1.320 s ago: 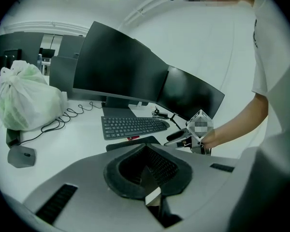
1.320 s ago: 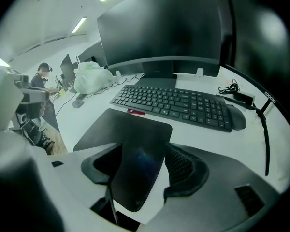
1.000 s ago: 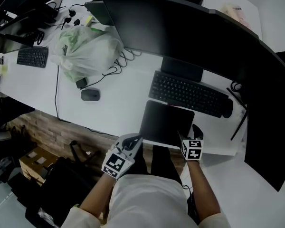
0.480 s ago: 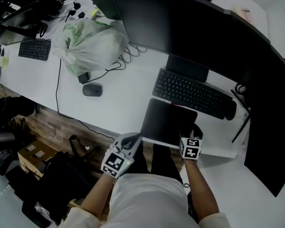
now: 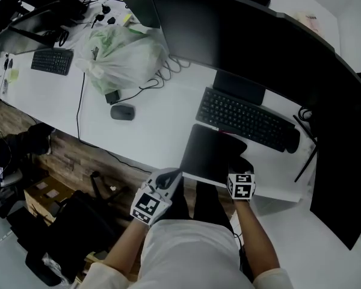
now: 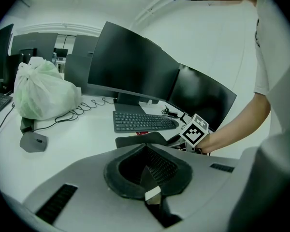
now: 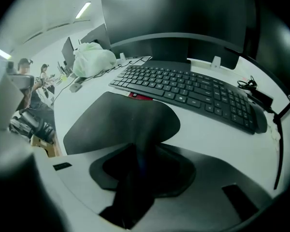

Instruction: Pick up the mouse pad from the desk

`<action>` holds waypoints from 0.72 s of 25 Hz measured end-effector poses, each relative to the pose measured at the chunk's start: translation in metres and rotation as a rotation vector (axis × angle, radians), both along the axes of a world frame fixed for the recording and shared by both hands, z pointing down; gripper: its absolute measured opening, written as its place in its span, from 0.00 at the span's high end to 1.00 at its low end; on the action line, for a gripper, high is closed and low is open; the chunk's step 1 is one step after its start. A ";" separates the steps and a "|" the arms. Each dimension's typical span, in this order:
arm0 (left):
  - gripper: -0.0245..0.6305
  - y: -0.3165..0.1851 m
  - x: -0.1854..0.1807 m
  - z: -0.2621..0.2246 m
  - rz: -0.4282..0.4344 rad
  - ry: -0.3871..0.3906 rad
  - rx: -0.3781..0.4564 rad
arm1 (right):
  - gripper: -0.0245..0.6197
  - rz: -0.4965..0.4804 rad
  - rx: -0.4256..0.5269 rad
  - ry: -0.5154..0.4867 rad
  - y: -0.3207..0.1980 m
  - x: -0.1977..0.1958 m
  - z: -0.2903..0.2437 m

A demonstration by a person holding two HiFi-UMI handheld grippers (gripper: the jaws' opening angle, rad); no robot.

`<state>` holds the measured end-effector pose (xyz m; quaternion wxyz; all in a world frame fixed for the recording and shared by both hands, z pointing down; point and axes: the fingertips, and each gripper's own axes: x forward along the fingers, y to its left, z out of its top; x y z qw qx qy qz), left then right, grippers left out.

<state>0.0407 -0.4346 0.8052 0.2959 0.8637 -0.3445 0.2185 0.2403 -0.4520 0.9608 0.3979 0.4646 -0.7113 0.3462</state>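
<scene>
The dark mouse pad (image 5: 212,155) lies on the white desk (image 5: 162,131), just in front of the black keyboard (image 5: 243,119). My right gripper (image 5: 237,166) points steeply down at the pad's near right corner. Its jaws are closing, and in the right gripper view the mouse pad (image 7: 116,122) runs in between them, its corner pinched in the right gripper (image 7: 137,156). My left gripper (image 5: 170,177) hovers at the desk's front edge beside the pad's near left corner, apart from it. In its own view the left gripper (image 6: 146,172) is shut and empty, with the mouse pad (image 6: 140,140) ahead.
A curved monitor (image 5: 240,41) stands behind the keyboard. A grey mouse (image 5: 123,111), a full plastic bag (image 5: 123,56), cables and a second keyboard (image 5: 52,60) are to the left. A thin cable (image 5: 304,155) hangs at the right. Bags and boxes (image 5: 42,197) sit on the floor.
The head view has drifted a little, shifting the desk down and right in the picture. Both grippers stay about where they were, the right one at the pad's near right corner.
</scene>
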 end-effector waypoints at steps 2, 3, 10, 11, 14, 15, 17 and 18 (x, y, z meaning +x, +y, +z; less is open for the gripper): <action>0.94 0.001 0.001 -0.006 -0.007 -0.003 0.009 | 0.81 -0.034 -0.006 -0.011 0.002 -0.006 0.000; 0.94 0.001 0.001 -0.009 -0.010 -0.004 0.014 | 0.82 -0.047 -0.008 -0.014 0.003 -0.008 -0.001; 0.94 0.002 0.002 -0.033 -0.034 -0.010 0.048 | 0.89 -0.069 -0.023 -0.132 0.004 -0.019 -0.027; 0.94 0.002 0.002 -0.036 -0.039 -0.010 0.052 | 0.89 -0.076 -0.019 -0.153 0.004 -0.022 -0.034; 0.94 0.002 0.003 -0.046 -0.049 -0.009 0.066 | 0.89 -0.110 0.002 -0.207 0.005 -0.029 -0.057; 0.94 0.003 0.004 -0.050 -0.050 -0.010 0.072 | 0.89 -0.125 0.012 -0.222 0.005 -0.031 -0.066; 0.94 0.004 0.007 -0.057 -0.051 -0.010 0.084 | 0.89 -0.156 0.032 -0.248 0.005 -0.035 -0.082; 0.94 0.004 0.008 -0.060 -0.056 -0.007 0.088 | 0.89 -0.174 0.045 -0.259 0.005 -0.036 -0.090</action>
